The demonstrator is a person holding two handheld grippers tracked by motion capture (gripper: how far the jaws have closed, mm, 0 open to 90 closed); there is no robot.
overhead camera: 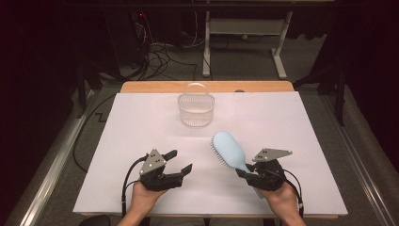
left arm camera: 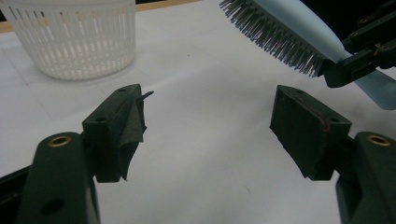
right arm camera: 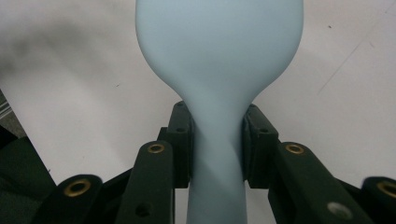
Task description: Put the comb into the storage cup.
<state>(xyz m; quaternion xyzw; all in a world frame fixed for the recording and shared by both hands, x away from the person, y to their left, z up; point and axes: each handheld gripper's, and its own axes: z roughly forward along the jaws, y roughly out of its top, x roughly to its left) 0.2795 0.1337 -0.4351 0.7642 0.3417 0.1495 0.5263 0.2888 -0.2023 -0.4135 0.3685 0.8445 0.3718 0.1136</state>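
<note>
Ahead, white basket [overhead camera: 195, 109] – right tongs [overhead camera: 245, 170] clamped on blue hairbrush [overhead camera: 229, 149], left tongs [overhead camera: 179, 160] apart.

My right gripper [right arm camera: 217, 140] is matt black plastic w/ brass-looking inserts, closed on the hairbrush [overhead camera: 229, 150]: smooth matt pale-blue plastic, grey bristles. My left gripper [left arm camera: 208, 123] has worn, rough-looking pads. Basket [overhead camera: 195, 106] is white slotted plastic. Table [overhead camera: 141, 122] has a matt white top, wood edge.

Grey carpet floor [overhead camera: 235, 61], tangled cables [overhead camera: 160, 54], white desk frame [overhead camera: 244, 28] in dim light.
</note>
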